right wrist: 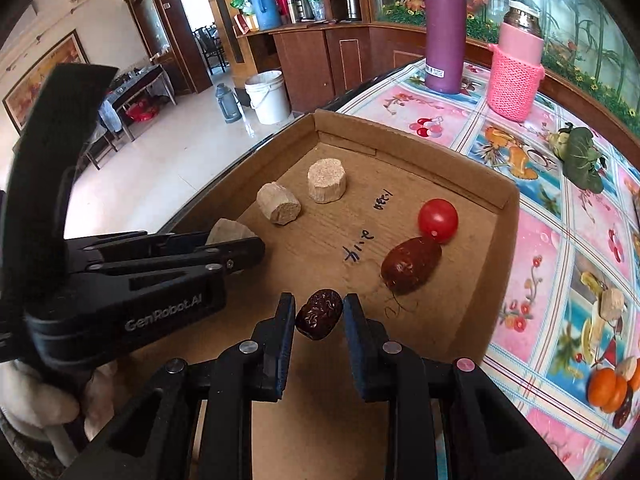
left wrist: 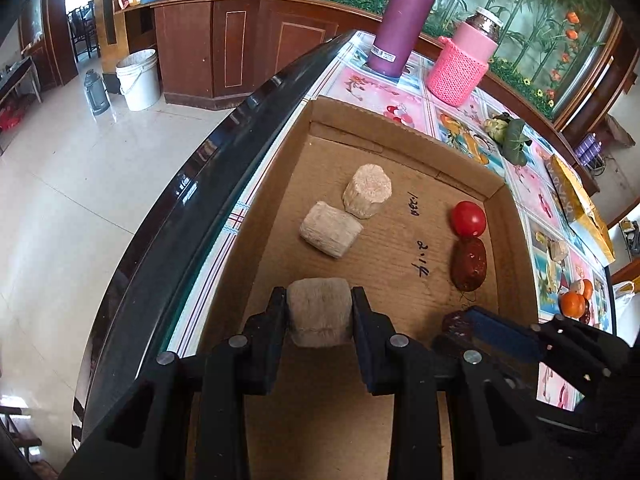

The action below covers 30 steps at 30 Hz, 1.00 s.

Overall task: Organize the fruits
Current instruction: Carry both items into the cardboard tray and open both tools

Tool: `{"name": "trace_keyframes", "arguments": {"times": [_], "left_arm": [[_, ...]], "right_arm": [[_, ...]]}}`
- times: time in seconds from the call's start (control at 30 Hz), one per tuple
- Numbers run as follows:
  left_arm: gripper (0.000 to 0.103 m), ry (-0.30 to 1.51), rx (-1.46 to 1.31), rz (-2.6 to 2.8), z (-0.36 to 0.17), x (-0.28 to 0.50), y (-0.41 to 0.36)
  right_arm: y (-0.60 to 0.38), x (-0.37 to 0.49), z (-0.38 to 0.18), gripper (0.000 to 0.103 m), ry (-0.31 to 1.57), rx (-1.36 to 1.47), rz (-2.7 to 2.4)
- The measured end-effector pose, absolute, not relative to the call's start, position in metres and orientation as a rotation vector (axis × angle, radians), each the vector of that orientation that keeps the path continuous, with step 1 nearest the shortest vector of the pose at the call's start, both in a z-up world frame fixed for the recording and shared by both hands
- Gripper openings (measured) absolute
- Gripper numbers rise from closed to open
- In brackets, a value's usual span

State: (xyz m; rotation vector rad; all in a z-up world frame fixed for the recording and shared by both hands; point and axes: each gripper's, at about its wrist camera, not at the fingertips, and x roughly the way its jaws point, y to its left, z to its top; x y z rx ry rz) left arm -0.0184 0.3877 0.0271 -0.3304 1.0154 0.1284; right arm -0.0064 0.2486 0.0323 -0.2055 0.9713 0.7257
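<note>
A cardboard tray [left wrist: 400, 136] [right wrist: 404, 136] lies on the table. My left gripper [left wrist: 319, 312] is shut on a pale sugarcane chunk [left wrist: 319, 310] over the tray's near left part; it also shows in the right wrist view [right wrist: 228, 232]. Two more sugarcane chunks [left wrist: 330, 229] [left wrist: 367, 191] lie ahead of it. My right gripper [right wrist: 319, 314] is shut on a dark wrinkled red date [right wrist: 319, 314] just above the tray floor. A larger red date [right wrist: 411, 265] [left wrist: 469, 263] and a cherry tomato [right wrist: 438, 220] [left wrist: 468, 219] lie at the tray's right.
A purple bottle [right wrist: 444, 28] and a pink knit-sleeved jar [right wrist: 516, 68] stand at the table's far end. A leafy green vegetable [right wrist: 576, 156] lies beyond the tray. Oranges, dates and a sugarcane piece [right wrist: 610, 388] lie on the floral tablecloth at right. The table's black edge [left wrist: 188, 192] runs along the left.
</note>
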Motion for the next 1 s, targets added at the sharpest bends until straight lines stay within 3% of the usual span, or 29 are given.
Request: {"name": "trace_keyframes", "arguments": {"times": [0.1,0.27,0.33,0.4,0.5,0.63,0.83,0.9,1.0], "left_arm": [[0.031,1.013,-0.346,0.13,0.027,-0.019,0.391],[0.043,0.993,-0.37,0.136,0.031,-0.023,0.393],[0.043,0.979,-0.394,0.138,0.034,-0.028,0.395],[0.043,0.959,-0.416,0.143,0.039,-0.035,0.396],[0.045,0.918,-0.435,0.156,0.05,-0.05,0.392],[0.057,0.827,-0.44,0.178,0.068,-0.076,0.375],[0.058,0.77,-0.294,0.18,0.084,-0.092,0.314],[0.059,0.747,-0.24,0.174,0.09,-0.095,0.291],[0.061,0.726,-0.173,0.143,0.098,-0.099,0.258]], "right_arm": [[0.251,-0.002,0.025,0.028,0.983,-0.21,0.716],[0.251,0.001,0.02,0.028,0.981,-0.212,0.706],[0.249,0.0,0.022,0.036,0.981,-0.198,0.706],[0.243,-0.003,0.028,0.052,0.964,-0.174,0.71],[0.228,-0.013,0.04,0.055,0.91,-0.151,0.703],[0.181,-0.04,0.058,0.058,0.792,-0.061,0.686],[0.103,-0.076,0.073,0.064,0.697,-0.041,0.556],[0.075,-0.084,0.077,0.074,0.684,-0.001,0.512],[0.035,-0.096,0.078,0.076,0.668,0.085,0.456]]}}
